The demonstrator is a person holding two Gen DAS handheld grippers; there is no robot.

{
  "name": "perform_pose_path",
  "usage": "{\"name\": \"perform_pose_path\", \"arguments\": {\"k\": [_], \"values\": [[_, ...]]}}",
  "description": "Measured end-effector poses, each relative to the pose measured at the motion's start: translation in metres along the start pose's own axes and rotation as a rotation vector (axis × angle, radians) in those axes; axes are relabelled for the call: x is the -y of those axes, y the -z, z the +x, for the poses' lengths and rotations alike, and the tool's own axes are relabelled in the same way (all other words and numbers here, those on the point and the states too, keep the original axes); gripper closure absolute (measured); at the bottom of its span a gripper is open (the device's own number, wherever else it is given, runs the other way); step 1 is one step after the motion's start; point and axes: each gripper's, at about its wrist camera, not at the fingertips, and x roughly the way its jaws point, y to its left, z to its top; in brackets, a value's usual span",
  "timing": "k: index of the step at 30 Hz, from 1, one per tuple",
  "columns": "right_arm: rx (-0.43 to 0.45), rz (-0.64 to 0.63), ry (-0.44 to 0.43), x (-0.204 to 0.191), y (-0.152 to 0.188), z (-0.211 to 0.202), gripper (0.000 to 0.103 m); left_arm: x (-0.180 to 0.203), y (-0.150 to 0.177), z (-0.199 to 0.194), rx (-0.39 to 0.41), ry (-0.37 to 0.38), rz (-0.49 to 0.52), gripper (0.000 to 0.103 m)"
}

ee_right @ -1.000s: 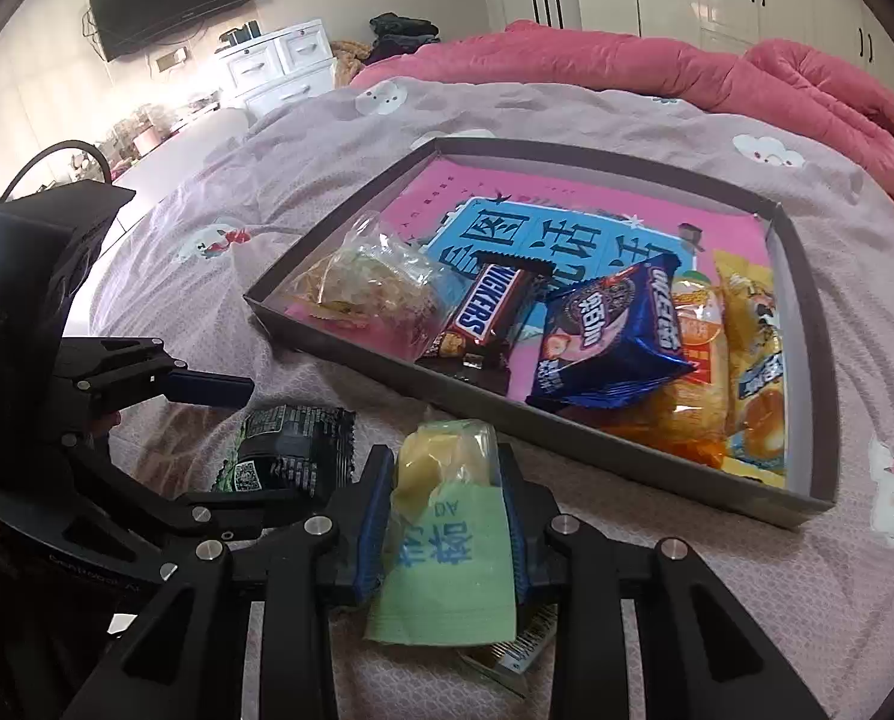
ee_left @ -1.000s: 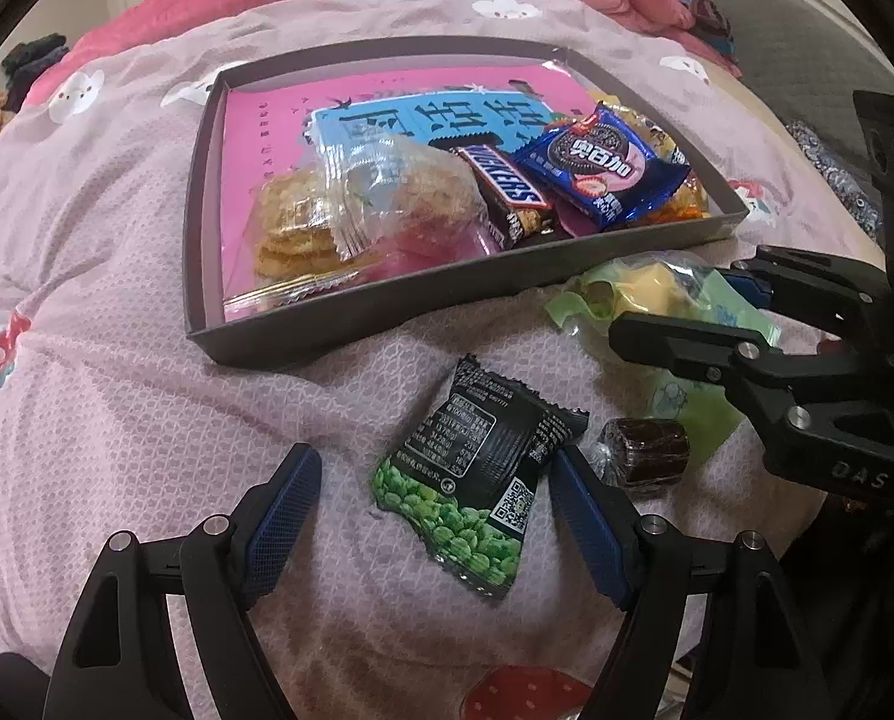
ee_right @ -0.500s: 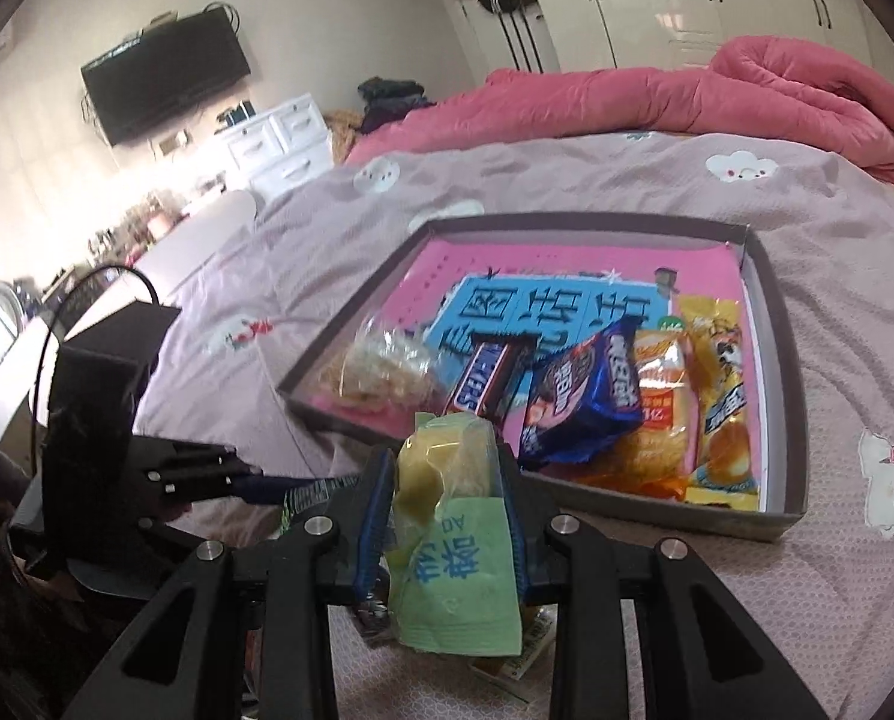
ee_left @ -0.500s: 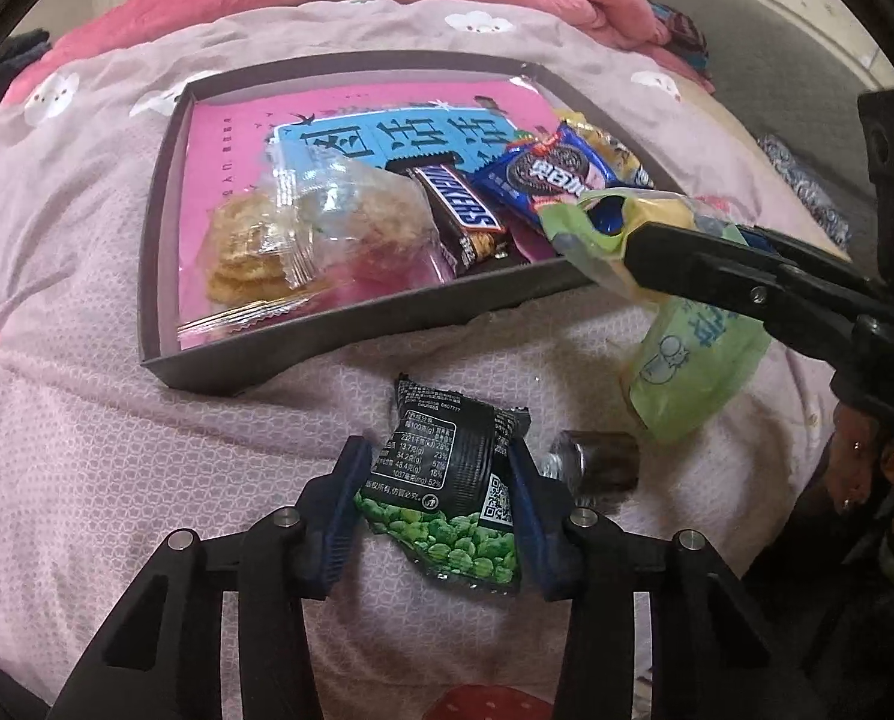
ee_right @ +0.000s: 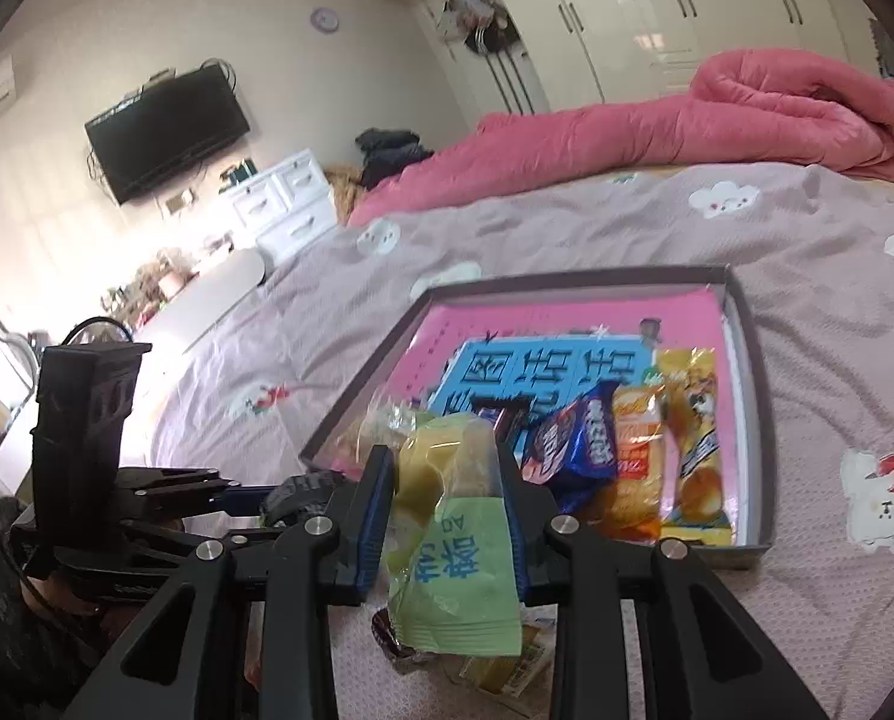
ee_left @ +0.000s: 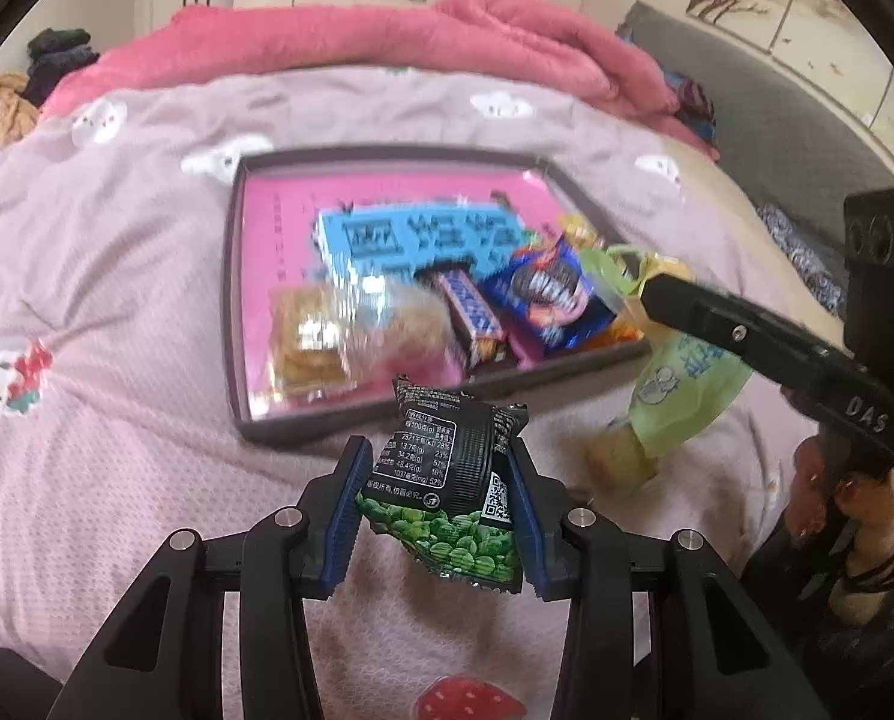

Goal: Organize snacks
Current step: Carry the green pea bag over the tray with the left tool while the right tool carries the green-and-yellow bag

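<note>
Your left tongs (ee_left: pixel 438 507) pinched the pea packet (ee_left: pixel 447 492) by its edges, clear of the bed (ee_left: pixel 117 360); your right tongs (ee_right: pixel 447 516) were clamped on the green pouch (ee_right: pixel 453 546) near the tray (ee_right: pixel 753 360). Both bags looked slack, so they could have slipped out before the tray, possibly onto the loose snacks below.

Black pea packet (ee_left: pixel 447 480) (green peas)
</note>
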Motion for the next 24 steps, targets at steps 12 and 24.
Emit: {"name": "perform_pose_path", "arguments": {"k": [12,24], "values": [[0.104,0.051,0.04,0.015,-0.012,-0.029,0.07,0.019,-0.023,-0.017,0.071,-0.016,-0.005,0.058],[0.16,0.065,0.07,0.023,-0.021,-0.043,0.07,0.04,-0.045,-0.02,0.118,-0.023,0.011,0.058]]}}
